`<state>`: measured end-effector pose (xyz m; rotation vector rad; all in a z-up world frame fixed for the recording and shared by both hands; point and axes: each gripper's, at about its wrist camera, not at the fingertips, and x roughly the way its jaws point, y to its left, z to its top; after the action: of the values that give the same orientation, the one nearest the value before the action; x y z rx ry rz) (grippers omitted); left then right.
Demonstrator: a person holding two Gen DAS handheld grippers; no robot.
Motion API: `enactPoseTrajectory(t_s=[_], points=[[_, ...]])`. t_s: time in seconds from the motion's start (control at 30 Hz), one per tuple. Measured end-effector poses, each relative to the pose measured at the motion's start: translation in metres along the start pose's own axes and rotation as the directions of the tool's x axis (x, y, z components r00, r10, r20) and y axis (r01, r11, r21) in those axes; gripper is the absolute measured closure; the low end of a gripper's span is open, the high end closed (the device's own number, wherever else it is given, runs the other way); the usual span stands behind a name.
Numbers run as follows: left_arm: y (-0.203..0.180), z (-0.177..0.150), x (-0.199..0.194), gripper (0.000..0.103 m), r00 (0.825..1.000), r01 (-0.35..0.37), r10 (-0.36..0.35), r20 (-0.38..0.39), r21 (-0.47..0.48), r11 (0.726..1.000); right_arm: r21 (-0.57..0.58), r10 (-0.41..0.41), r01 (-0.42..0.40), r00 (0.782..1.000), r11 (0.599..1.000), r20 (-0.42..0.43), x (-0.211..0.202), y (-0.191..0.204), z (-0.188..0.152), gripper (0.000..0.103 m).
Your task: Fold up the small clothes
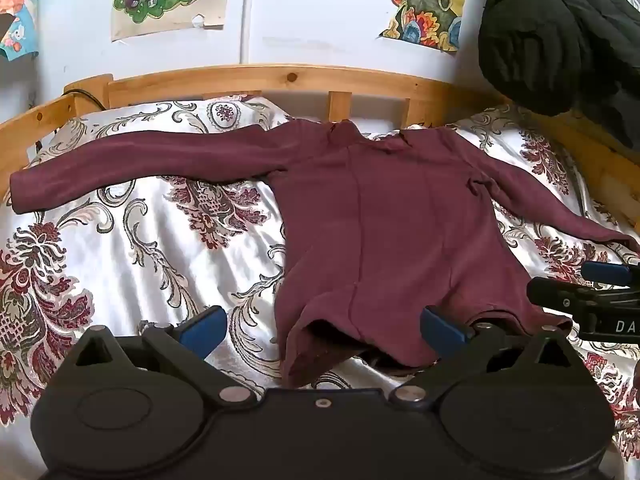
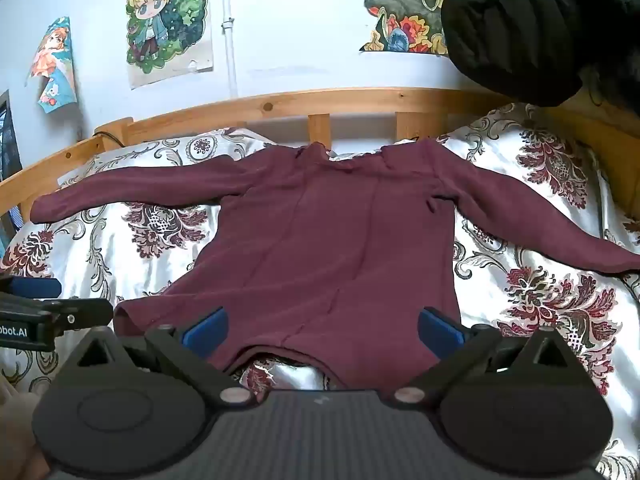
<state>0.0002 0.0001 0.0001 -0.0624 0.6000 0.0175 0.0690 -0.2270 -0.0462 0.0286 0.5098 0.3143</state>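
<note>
A: Where is the top?

B: The maroon long-sleeved top (image 2: 336, 240) lies flat on the bed cover (image 2: 560, 304), collar toward the wooden headboard (image 2: 280, 106) at the far edge, hem toward the near edge. Both sleeves are spread out to the sides, one toward each side edge of the bed.

A: And the grippers?

B: The left gripper (image 1: 322, 326) hovers over the near edge with its jaws wide apart; the hem's left corner lies between the blue pads (image 1: 202, 326), but neither pad presses on it. The right gripper (image 2: 322, 326) also has its jaws fully apart, above the middle of the hem, gripping nothing.

A: Any writing you can read?

B: In the right wrist view, the left gripper's side shows "obot.AI", cut off at the picture's edge. In the left wrist view, the right gripper's (image 1: 588, 300) body shows "DA", also cut off.

A: What else is there?

B: Cartoon posters (image 2: 168, 20) on the white wall and a dark padded jacket (image 2: 540, 28) hanging over the far right corner of the bed.
</note>
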Motion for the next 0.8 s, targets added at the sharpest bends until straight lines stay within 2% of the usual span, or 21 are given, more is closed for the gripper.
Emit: enactPoseTrajectory(t_s=[0.8], points=[[0.0034,-0.0012,0.0025,0.001,1.0,0.006,-0.006,-0.005,-0.004,1.0,0.003,-0.001,0.001,1.0,1.0,-0.001,-0.0019,0.001,0.002,0.0]])
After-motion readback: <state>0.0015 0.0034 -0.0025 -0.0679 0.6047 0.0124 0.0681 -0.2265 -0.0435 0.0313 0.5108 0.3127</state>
